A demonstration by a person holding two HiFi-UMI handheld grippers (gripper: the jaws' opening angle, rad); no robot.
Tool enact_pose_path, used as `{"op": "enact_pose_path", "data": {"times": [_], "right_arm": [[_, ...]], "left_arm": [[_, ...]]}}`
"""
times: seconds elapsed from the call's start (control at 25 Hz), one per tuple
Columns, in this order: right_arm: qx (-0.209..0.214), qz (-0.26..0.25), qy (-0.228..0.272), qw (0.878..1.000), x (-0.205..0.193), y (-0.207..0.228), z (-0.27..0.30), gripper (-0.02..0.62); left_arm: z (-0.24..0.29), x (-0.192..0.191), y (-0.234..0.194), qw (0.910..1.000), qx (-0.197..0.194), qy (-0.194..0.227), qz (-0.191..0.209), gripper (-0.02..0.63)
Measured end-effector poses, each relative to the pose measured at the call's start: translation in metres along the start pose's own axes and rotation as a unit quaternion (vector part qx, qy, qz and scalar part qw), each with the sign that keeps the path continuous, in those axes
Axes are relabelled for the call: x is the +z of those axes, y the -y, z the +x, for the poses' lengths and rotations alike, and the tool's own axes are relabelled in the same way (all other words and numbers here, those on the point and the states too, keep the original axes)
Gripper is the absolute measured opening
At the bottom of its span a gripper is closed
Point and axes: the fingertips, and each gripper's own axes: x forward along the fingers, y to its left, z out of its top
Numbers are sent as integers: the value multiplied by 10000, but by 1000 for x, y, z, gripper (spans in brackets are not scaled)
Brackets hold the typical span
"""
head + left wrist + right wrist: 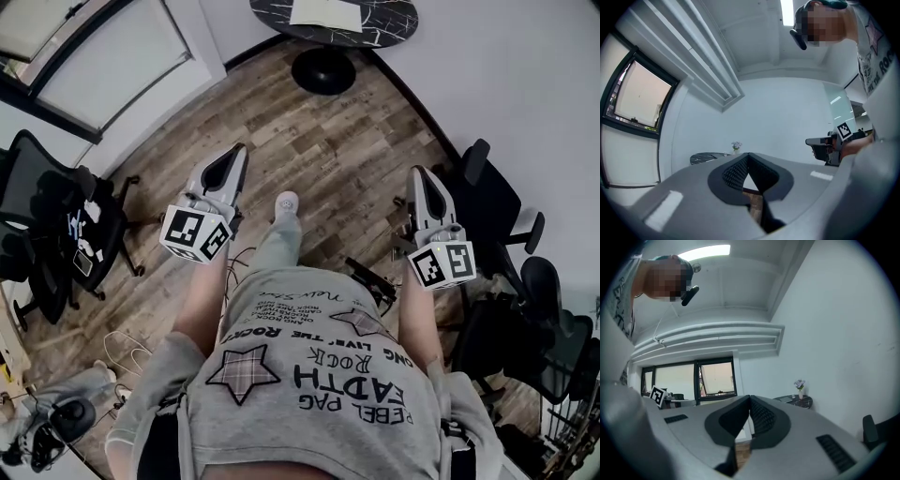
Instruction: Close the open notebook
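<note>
Grey T-shirt with star patches (309, 375) is filling the near edge of the head view, and the person is standing on a brown wooden plank floor (356, 150). The person is holding the left gripper (240, 148) and the right gripper (417, 172) well apart, both pointing forward. The jaws of each one are sitting fully together, tip against tip, and are gripping nothing. Black office chairs (37, 216) are standing at the left side. Far ahead, a round dark marbled counter (394, 28) is carrying a flat white notebook (325, 12), which is lying well apart from both grippers.
</note>
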Motion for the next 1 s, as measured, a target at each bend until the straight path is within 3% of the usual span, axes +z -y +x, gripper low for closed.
{"op": "enact_pose_path", "data": {"times": [0.44,1.0], "right_arm": [[-233,-81,-50,9997,2,43,100,12],[-465,-45,-128,9988,-3,83,221,12]], "left_arm": [[107,22,-78,9995,-262,181,60,9],[216,18,-172,9984,-559,56,-77,9]]}}
